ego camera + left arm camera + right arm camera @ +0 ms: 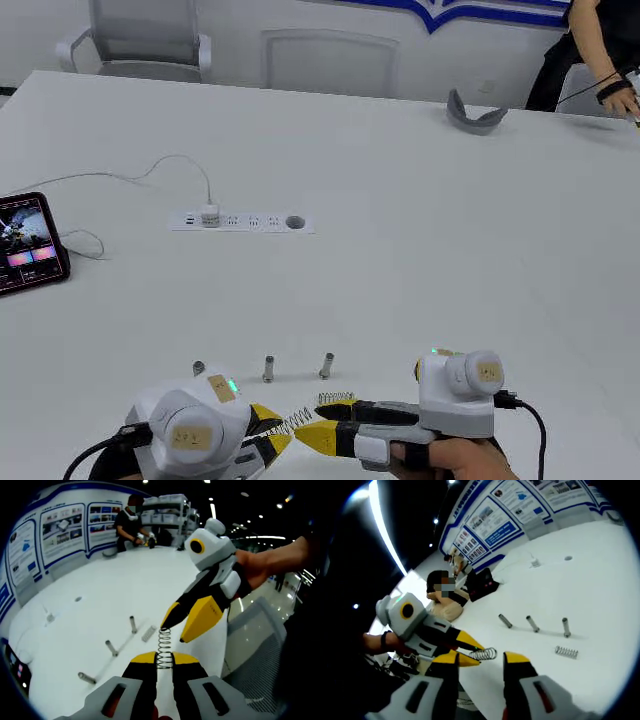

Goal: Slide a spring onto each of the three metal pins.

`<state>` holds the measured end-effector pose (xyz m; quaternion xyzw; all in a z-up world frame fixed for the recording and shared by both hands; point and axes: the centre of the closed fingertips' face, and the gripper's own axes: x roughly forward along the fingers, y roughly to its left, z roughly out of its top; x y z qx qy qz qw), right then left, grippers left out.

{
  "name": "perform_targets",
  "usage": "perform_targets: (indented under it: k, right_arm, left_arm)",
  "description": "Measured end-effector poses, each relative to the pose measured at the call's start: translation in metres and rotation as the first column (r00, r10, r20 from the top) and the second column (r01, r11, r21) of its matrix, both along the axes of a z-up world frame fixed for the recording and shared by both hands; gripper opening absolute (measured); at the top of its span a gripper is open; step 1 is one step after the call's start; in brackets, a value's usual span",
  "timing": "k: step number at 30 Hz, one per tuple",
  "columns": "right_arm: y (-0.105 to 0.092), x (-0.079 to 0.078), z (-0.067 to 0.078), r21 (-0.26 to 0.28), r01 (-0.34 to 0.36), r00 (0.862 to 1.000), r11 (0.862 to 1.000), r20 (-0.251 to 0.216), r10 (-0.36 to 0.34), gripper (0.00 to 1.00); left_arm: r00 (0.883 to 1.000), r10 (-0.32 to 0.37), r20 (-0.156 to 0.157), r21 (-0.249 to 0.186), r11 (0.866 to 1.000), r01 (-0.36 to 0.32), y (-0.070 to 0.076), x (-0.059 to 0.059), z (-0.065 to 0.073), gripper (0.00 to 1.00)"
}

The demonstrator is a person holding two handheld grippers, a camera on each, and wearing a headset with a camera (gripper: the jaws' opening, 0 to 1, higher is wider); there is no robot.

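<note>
Head view: all three pins (268, 369) near the front edge of the tabletop (400, 250) are bare. My left tongs (164, 657) pinch one spring (164, 642); my right tongs (482, 657) are open beside it. A second spring (337, 398) lies by the pins.

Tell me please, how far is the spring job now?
Nothing done yet: all three pins stand bare. In hand: the left gripper pinches one spring, the open right gripper at its free end. Left: all three pins; a second spring lies beside them.
</note>
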<state>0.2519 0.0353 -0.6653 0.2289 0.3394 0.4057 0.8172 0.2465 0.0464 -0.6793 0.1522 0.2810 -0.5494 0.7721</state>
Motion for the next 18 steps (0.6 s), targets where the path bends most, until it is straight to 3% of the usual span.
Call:
perform_targets:
  k: [3,18]
  right_arm:
    - [0.005,-0.002,-0.001,0.014,-0.021,1.0,1.0,-0.012,0.022,0.27]
    - [0.007,-0.01,0.006,0.059,-0.076,0.996,0.995,-0.032,0.078,0.13]
  left_arm:
    - [1.0,-0.015,0.004,-0.005,1.0,0.015,-0.002,-0.002,0.002,0.1]
    - [0.994,-0.109,0.026,0.017,0.994,0.109,-0.003,-0.017,0.005,0.1]
